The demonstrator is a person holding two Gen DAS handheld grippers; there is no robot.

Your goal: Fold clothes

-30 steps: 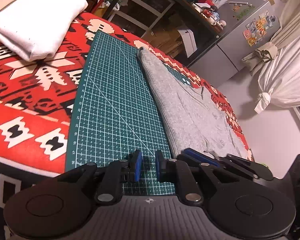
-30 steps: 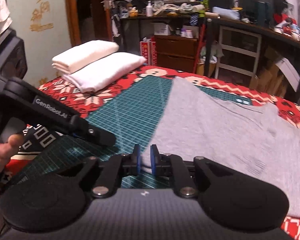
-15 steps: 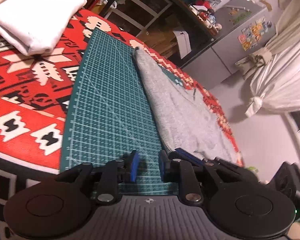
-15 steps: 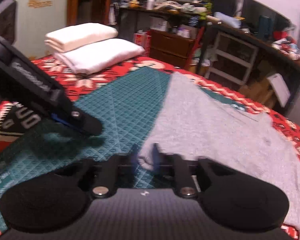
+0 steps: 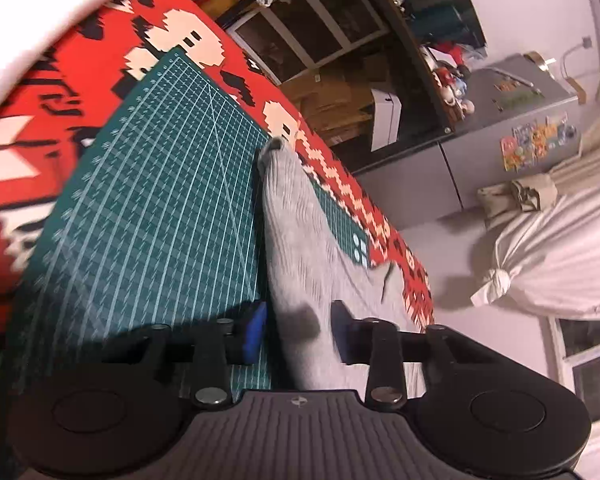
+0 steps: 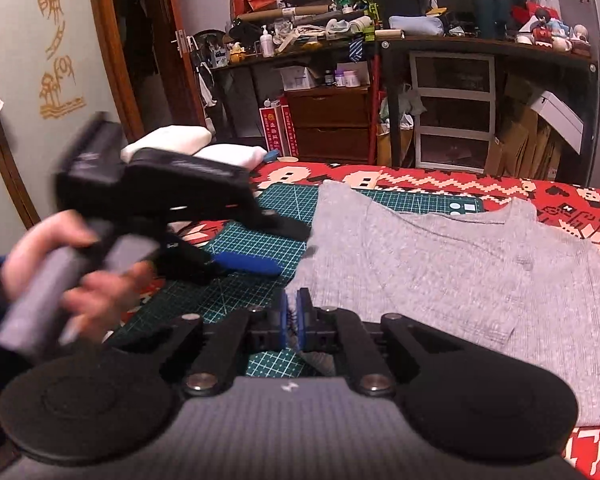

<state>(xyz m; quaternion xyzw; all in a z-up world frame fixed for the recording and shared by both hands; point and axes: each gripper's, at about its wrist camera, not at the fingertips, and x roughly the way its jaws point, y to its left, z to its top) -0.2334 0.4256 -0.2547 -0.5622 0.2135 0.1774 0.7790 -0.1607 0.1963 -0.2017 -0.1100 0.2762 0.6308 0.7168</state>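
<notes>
A grey shirt [image 5: 300, 240] [image 6: 440, 264] lies flat on a green cutting mat [image 5: 160, 200] [image 6: 260, 240], its left side folded into a long edge. My left gripper [image 5: 298, 332] is open, and that folded edge runs between its blue pads without being pinched. In the right wrist view the left gripper [image 6: 284, 248] comes in from the left at the shirt's edge, held by a hand [image 6: 40, 256]. My right gripper [image 6: 293, 320] is shut on the shirt's near left corner, with grey cloth showing between and below the pads.
The mat lies on a red patterned blanket [image 5: 80, 80] [image 6: 560, 208]. Folded white cloth [image 5: 40, 12] [image 6: 172, 140] is stacked at the far left. Cluttered desks, drawers and boxes [image 6: 452, 120] stand behind, and a grey fridge [image 5: 520, 140] and tied curtain [image 5: 540, 240] are to the right.
My left gripper has slid right from the bare mat onto the shirt's folded edge, rolled, and its jaws have widened. The right gripper's pads have closed on the shirt's corner.
</notes>
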